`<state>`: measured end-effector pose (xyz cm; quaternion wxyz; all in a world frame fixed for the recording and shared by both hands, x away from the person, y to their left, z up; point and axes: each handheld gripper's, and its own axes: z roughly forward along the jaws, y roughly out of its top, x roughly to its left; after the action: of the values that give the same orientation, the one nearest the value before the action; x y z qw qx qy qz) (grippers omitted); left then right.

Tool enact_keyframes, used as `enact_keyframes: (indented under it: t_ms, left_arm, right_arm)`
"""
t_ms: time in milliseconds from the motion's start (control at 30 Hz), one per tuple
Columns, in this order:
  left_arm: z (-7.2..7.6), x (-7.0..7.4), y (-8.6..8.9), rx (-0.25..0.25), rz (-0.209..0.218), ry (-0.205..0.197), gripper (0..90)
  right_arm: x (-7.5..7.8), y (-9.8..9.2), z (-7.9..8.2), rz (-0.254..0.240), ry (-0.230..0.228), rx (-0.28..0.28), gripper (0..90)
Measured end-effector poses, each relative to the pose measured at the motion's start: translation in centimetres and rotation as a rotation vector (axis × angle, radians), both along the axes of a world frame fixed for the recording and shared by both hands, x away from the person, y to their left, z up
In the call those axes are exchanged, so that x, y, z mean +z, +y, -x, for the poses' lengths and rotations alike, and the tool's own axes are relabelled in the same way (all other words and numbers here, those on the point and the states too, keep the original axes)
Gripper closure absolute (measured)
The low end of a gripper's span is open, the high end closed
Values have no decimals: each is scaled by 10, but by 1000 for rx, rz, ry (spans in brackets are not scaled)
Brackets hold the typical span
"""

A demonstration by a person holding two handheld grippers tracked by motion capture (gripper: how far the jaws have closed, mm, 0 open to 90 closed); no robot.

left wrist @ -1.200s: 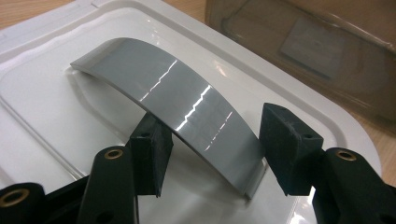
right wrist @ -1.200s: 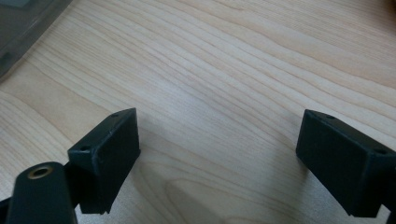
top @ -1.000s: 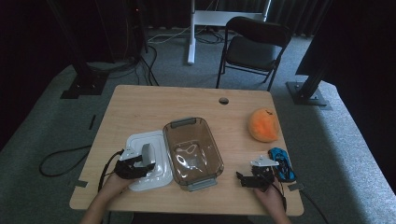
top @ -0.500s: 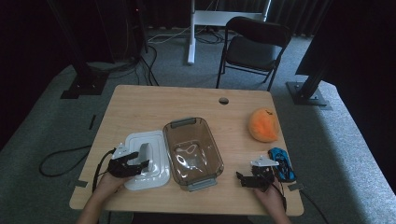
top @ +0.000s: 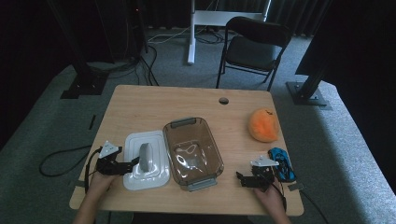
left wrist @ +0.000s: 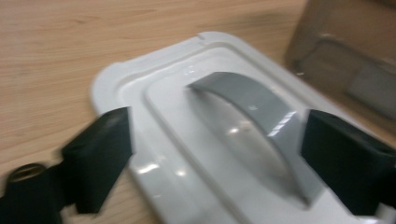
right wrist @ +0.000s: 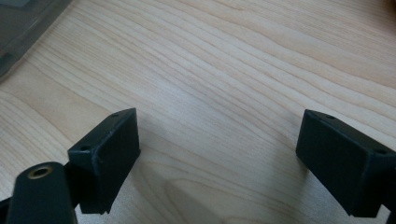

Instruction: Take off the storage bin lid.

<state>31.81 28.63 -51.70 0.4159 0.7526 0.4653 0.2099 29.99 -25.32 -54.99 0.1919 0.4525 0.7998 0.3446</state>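
A white lid (top: 152, 175) with a grey arched handle (top: 145, 156) lies flat on the table, left of a clear smoky container (top: 192, 151). My left gripper (top: 128, 164) sits at the lid's left edge and points at the handle. In the left gripper view its jaws have just been opening and stand wide apart (left wrist: 219, 140). The handle (left wrist: 252, 107) runs between them, untouched by the pads. The lid (left wrist: 154, 74) is under them. My right gripper (top: 243, 178) rests near the table's front right, open over bare wood (right wrist: 219, 135).
An orange plush ball (top: 264, 125) lies at the table's right side, with a blue object (top: 281, 164) just right of my right gripper. The container's corner (right wrist: 23, 18) is far left in the right gripper view. A cable hole (top: 223, 100) is at the table's back edge.
My left gripper has drawn back to the left, off the lid's handle, and its jaws stand wider. The lid stays flat on the table. The right gripper has kept still.
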Motion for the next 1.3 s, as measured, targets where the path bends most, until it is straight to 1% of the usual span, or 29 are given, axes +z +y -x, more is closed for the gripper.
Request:
enact_keyframes:
  t_ms: [67, 100, 133, 200, 267, 300, 367, 433, 467, 533, 600, 633, 700, 833, 867, 900, 933, 1000, 1100, 1133, 1167, 1200, 1267, 1300]
  left_arm:
    - [0, -1, 3, 30, -6, -3, 82]
    - [-2, -1, 4, 31, -5, 4, 31]
    - [-3, -2, 6, 40, -9, 14, 3]
    - [-4, -4, 10, 76, -21, 19, 3]
    - [-5, -5, 14, 114, -18, 26, 3]
    - [-5, -5, 17, 133, -14, 23, 3]
    - [-6, -7, 22, 176, -22, 19, 3]
    - [-7, -8, 28, 235, -37, 17, 3]
    - [-7, -8, 31, 257, -29, 14, 3]
    - [-8, -10, 37, 298, -36, 26, 3]
    - [-9, -13, 42, 325, -44, 43, 3]
    - [-9, -15, 44, 329, -42, 46, 3]
    - [-10, -18, 46, 337, -53, 60, 3]
    - [-13, -23, 47, 364, -76, 100, 3]
    - [-13, -24, 48, 365, -71, 99, 3]
    - [-13, -25, 48, 363, -73, 110, 3]
    - [-14, -25, 47, 360, -72, 111, 3]
    - [-15, -27, 47, 367, -88, 128, 3]
    - [-15, -27, 45, 363, -89, 131, 3]
    - [-16, -27, 45, 363, -90, 140, 3]
    - [-16, -28, 45, 362, -93, 157, 3]
    - [-17, -28, 44, 354, -100, 179, 4]
    - [-18, -29, 40, 353, -145, 180, 7]
    - [-18, -29, 39, 350, -144, 178, 8]
  right_arm:
    - [0, 0, 0, 0, 0, 0, 126]
    - [0, 0, 0, 0, 0, 0, 126]
    - [0, 0, 0, 0, 0, 0, 126]
    - [0, 0, 0, 0, 0, 0, 126]
    - [0, 0, 0, 0, 0, 0, 126]
    - [0, 0, 0, 0, 0, 0, 126]
    - [0, 0, 0, 0, 0, 0, 126]
    - [0, 0, 0, 0, 0, 0, 126]
    - [0, 0, 0, 0, 0, 0, 126]
    - [0, 0, 0, 0, 0, 0, 126]
    - [0, 0, 0, 0, 0, 0, 126]
    - [0, 0, 0, 0, 0, 0, 126]
    - [0, 0, 0, 0, 0, 0, 126]
    - [0, 0, 0, 0, 0, 0, 126]
    - [0, 0, 0, 0, 0, 0, 126]
    - [0, 0, 0, 0, 0, 0, 126]
    - [0, 0, 0, 0, 0, 0, 126]
    - [0, 0, 0, 0, 0, 0, 126]
    - [0, 0, 0, 0, 0, 0, 126]
    - [0, 0, 0, 0, 0, 0, 126]
    - [0, 0, 0, 0, 0, 0, 126]
    - [0, 0, 0, 0, 0, 0, 126]
    - [0, 0, 0, 0, 1, 0, 126]
    - [0, 0, 0, 0, 1, 0, 126]
